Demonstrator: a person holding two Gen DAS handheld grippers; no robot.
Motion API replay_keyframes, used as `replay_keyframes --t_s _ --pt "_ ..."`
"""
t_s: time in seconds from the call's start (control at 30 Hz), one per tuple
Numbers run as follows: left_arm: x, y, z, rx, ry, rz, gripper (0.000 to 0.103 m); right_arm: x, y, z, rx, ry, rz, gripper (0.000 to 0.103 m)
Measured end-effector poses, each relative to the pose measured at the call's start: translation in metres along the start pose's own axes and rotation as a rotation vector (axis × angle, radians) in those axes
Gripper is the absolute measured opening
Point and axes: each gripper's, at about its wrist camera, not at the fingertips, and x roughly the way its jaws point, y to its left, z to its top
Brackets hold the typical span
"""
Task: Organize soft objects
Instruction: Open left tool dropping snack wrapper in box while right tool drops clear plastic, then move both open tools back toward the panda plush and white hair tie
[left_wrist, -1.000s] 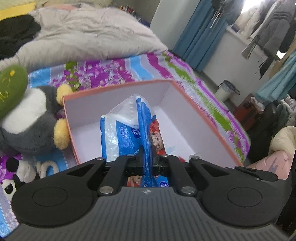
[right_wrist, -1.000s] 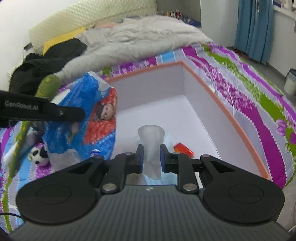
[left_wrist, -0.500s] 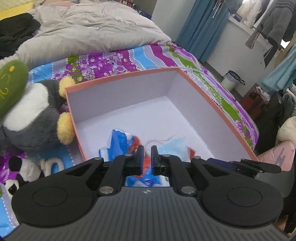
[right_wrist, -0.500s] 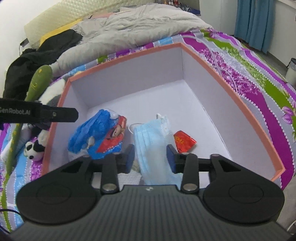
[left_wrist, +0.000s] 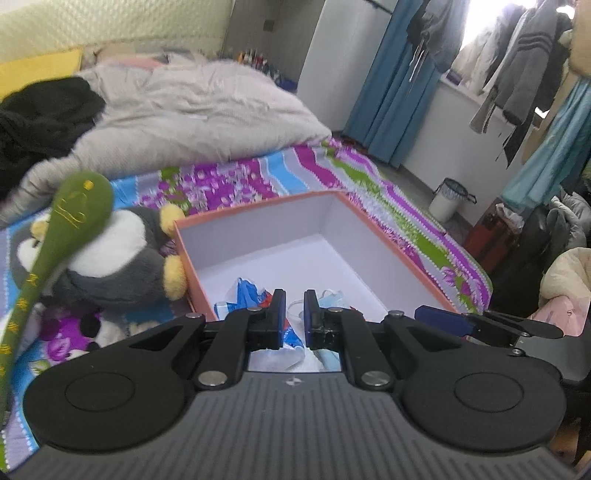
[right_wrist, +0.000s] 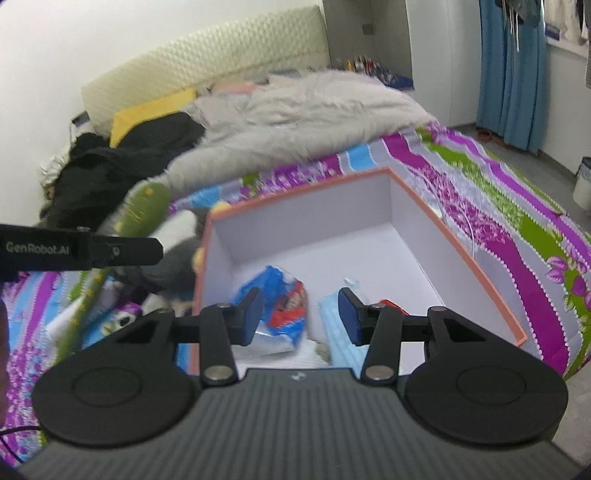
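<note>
Box (right_wrist: 461, 254) far half bare; tissue pack (right_wrist: 280, 295), mask (right_wrist: 332, 332) crowd near end; plush penguin (left_wrist: 118, 254) against left wall.

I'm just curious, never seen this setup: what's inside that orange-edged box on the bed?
Inside the box lie a blue plastic tissue pack, a light blue face mask and a small red packet. The near corners are hidden behind the right gripper.

The box (right_wrist: 458, 254) has an orange-pink outside and rim and plain white inside walls; in it lie a blue-and-white tissue pack (right_wrist: 275, 295) (with a red cartoon patch) and a pale blue face mask (right_wrist: 338, 341). The bedsheet (right_wrist: 509, 206) runs in wavy purple, green, blue and grey floral stripes. The plush penguin (left_wrist: 118, 254) is grey and white with yellow feet, and the plush snake (left_wrist: 74, 214) is olive green with yellow stitching.
</note>
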Motion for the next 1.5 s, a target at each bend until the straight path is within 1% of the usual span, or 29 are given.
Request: replay_keyframes --t_s 0.17,0.23,0.27,0.3,0.33,0.37,0.43,0.67,0.73,0.77,0.8,0.9,1.07,1.27,1.5 --pt "-0.050 -0.003 -0.011 0.005 -0.077 0.013 0.012 -0.031 0.020 -0.004 -0.018 -0.050 0.042 0.048" --pt "-0.070 -0.005 -0.016 0.009 -0.106 0.025 0.014 -0.041 0.028 -0.006 -0.034 -0.066 0.056 0.048" --pt "-0.080 -0.005 -0.019 0.009 -0.118 0.032 0.022 -0.046 0.033 -0.008 -0.041 -0.074 0.066 0.048" --pt "-0.089 -0.005 -0.023 0.010 -0.132 0.040 0.034 -0.050 0.037 -0.009 -0.046 -0.079 0.073 0.048" --pt "-0.098 -0.004 -0.026 0.009 -0.147 0.047 0.039 -0.053 0.041 -0.010 -0.050 -0.084 0.081 0.048" --pt "-0.105 -0.003 -0.029 0.007 -0.157 0.053 0.043 -0.057 0.045 -0.011 -0.055 -0.090 0.088 0.048" --pt "-0.120 0.001 -0.037 -0.005 -0.167 0.063 0.045 -0.063 0.052 -0.014 -0.062 -0.099 0.098 0.048" --pt "-0.158 0.015 -0.065 -0.049 -0.190 0.106 0.056 -0.084 0.072 -0.025 -0.091 -0.123 0.130 0.048" --pt "-0.167 0.018 -0.075 -0.061 -0.191 0.119 0.067 -0.089 0.078 -0.029 -0.099 -0.130 0.138 0.048" --pt "-0.169 0.021 -0.078 -0.068 -0.194 0.126 0.076 -0.092 0.080 -0.032 -0.100 -0.134 0.144 0.048" --pt "-0.174 0.023 -0.083 -0.075 -0.200 0.132 0.082 -0.093 0.082 -0.034 -0.099 -0.135 0.147 0.048" --pt "-0.182 0.027 -0.096 -0.079 -0.204 0.169 0.087 -0.095 0.086 -0.041 -0.104 -0.126 0.157 0.048" --pt "-0.188 0.033 -0.120 -0.103 -0.191 0.201 0.090 -0.096 0.094 -0.058 -0.113 -0.108 0.171 0.048" --pt "-0.194 0.044 -0.154 -0.155 -0.156 0.230 0.090 -0.093 0.110 -0.081 -0.134 -0.069 0.196 0.048" --pt "-0.202 0.062 -0.190 -0.221 -0.117 0.284 0.090 -0.090 0.128 -0.104 -0.158 -0.025 0.224 0.048"
